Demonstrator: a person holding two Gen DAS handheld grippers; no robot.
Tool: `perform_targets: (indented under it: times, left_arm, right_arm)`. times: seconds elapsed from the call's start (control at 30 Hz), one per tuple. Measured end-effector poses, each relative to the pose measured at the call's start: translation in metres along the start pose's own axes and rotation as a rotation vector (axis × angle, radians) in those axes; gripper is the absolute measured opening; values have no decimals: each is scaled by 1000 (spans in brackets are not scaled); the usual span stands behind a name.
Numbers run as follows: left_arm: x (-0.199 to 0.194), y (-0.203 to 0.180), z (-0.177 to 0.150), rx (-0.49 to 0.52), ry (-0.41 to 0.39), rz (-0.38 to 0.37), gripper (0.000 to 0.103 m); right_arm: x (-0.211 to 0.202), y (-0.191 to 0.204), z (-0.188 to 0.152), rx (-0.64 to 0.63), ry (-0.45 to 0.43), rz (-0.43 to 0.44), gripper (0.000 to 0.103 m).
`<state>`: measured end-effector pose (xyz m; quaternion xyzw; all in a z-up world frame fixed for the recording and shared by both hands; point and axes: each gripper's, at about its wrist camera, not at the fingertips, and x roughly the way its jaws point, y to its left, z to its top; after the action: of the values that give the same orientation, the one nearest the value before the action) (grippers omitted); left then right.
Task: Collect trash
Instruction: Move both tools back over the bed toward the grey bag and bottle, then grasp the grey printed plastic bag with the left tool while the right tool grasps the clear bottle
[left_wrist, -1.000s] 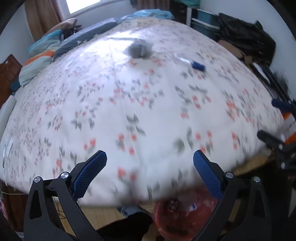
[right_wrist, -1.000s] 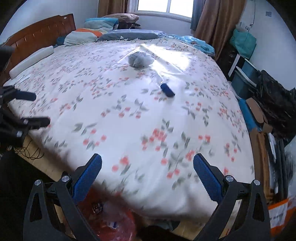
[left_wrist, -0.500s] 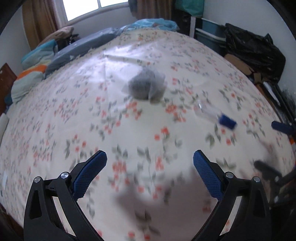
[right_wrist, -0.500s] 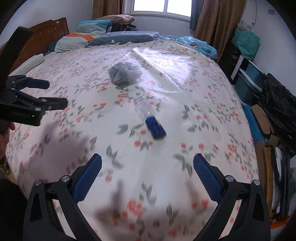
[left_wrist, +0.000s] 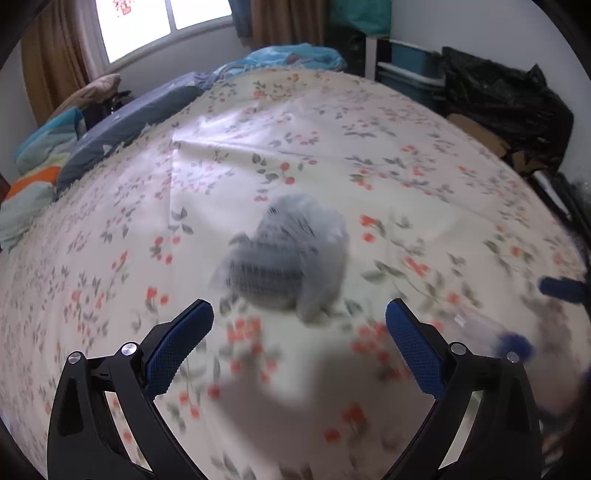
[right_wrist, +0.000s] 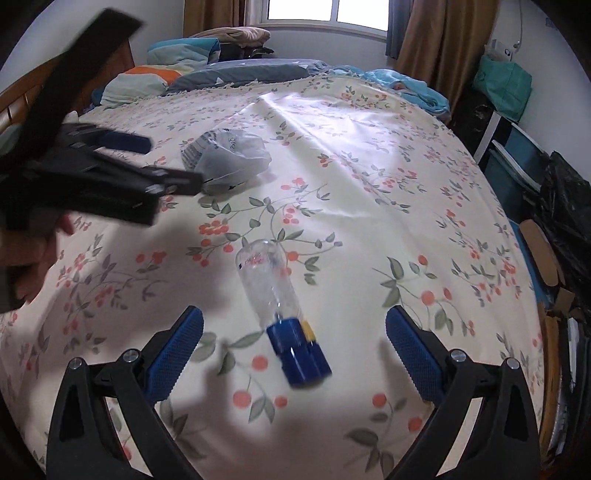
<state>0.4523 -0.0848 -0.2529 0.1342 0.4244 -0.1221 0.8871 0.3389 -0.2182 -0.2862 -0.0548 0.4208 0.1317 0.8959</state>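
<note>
A crumpled grey plastic bag (left_wrist: 288, 258) lies on the floral bedspread (left_wrist: 388, 155), just beyond my open left gripper (left_wrist: 299, 325). A clear plastic bottle with a blue cap (right_wrist: 280, 302) lies on the bed between the open fingers of my right gripper (right_wrist: 293, 332), cap end nearest. The bag also shows in the right wrist view (right_wrist: 229, 158), with the left gripper (right_wrist: 147, 162) reaching it from the left. In the left wrist view the bottle (left_wrist: 491, 332) is blurred at the right, near a blue fingertip of the right gripper (left_wrist: 561, 288).
Pillows and folded bedding (right_wrist: 177, 70) are piled at the head of the bed. Black bags (right_wrist: 565, 206), cardboard (right_wrist: 543, 254) and storage boxes (right_wrist: 517, 147) stand along the bed's right side. A window (right_wrist: 325, 14) with brown curtains is behind.
Both grippers have moved forward over the bed from its foot edge. The left has closed in on the grey bag, the right on the bottle. Both stay open.
</note>
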Motion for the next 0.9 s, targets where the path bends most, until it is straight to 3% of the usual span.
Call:
perform_targets:
  times: [0.23, 0.37, 0.43, 0.5, 0.57, 0.83, 0.9]
  left_arm:
    - [46, 6, 22, 32, 12, 5, 97]
    - [64, 7, 20, 37, 29, -5, 82]
    - [64, 10, 18, 16, 13, -21, 80]
    - [63, 13, 16, -2, 5, -25, 69]
    - [63, 15, 15, -10, 6, -31, 65]
    - [60, 11, 11, 6, 5, -17, 64]
    - [61, 11, 11, 6, 5, -14, 65]
  right_arm:
    - [15, 0, 5, -15, 5, -1, 98]
    - [22, 0, 7, -17, 11, 1, 97]
    - [24, 0, 9, -20, 8, 4, 97]
    - [27, 0, 11, -22, 11, 9, 92]
    - [29, 0, 12, -27, 18, 11, 80]
    - [35, 14, 12, -76, 36, 30, 42]
    - [35, 17, 12, -82, 35, 28, 37]
